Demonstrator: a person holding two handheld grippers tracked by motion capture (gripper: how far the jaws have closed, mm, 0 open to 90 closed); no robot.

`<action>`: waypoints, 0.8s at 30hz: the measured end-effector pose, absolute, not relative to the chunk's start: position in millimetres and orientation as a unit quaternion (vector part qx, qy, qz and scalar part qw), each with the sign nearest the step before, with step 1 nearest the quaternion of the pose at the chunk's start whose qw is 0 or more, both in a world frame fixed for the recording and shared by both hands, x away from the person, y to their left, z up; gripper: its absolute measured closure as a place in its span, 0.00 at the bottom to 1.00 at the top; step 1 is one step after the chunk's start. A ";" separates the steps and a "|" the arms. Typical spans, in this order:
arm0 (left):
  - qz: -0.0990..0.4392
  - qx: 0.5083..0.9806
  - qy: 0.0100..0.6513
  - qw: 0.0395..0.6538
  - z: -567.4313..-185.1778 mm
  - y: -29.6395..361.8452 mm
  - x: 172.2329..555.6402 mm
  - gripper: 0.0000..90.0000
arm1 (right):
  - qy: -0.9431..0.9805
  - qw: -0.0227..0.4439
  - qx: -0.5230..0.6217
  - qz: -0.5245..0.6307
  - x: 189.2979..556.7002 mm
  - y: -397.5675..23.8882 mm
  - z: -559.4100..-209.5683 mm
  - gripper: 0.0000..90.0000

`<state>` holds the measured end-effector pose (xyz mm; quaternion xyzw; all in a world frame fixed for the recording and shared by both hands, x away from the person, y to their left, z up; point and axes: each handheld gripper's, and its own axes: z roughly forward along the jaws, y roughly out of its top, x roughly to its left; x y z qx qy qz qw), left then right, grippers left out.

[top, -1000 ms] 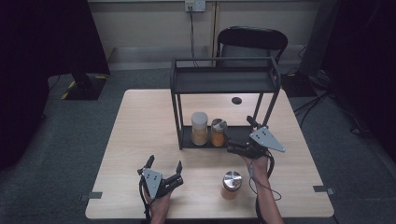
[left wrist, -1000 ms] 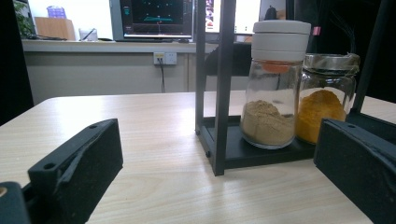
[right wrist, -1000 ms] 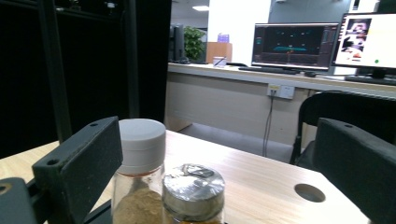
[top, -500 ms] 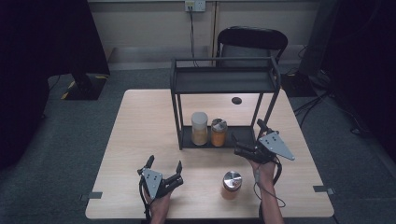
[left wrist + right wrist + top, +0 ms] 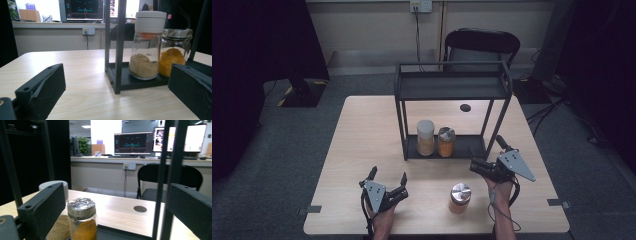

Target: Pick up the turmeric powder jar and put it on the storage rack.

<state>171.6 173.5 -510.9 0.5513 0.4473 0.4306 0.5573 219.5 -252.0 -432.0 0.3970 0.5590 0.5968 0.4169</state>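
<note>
Loose jar [image 5: 460, 197], silver lid, orange powder: on table's [image 5: 362, 130] near edge, not yet shelved. Left gripper [image 5: 388, 187]: jaws spread, empty, resting nearby. Right gripper [image 5: 478, 166]: jaws spread, empty, beside rack [image 5: 452, 85]. Rack's lower shelf: white-capped jar [image 5: 425, 137] of tan powder, foil-topped jar [image 5: 445, 141] of orange powder (two placed, one apparently remaining).

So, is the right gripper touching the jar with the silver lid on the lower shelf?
Apart. In the right gripper view the right gripper has its jaws spread wide, and the silver-lidded jar stands between them with clear space on both sides.
</note>
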 end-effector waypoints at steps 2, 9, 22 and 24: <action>0.430 0.551 0.447 0.557 -510.9 173.6 171.7 0.01 | 0.554 0.419 0.400 0.598 214.6 -252.1 -432.0 0.01; 0.430 0.552 0.447 0.557 -510.8 173.5 171.7 0.01 | 0.544 0.431 0.411 0.592 201.7 -252.3 -436.2 0.01; 0.430 0.552 0.447 0.557 -510.6 173.6 171.9 0.01 | 0.537 0.441 0.424 0.580 185.6 -248.4 -450.0 0.01; 0.429 0.552 0.448 0.557 -510.4 173.7 172.0 0.01 | 0.536 0.444 0.426 0.578 182.9 -247.7 -451.5 0.01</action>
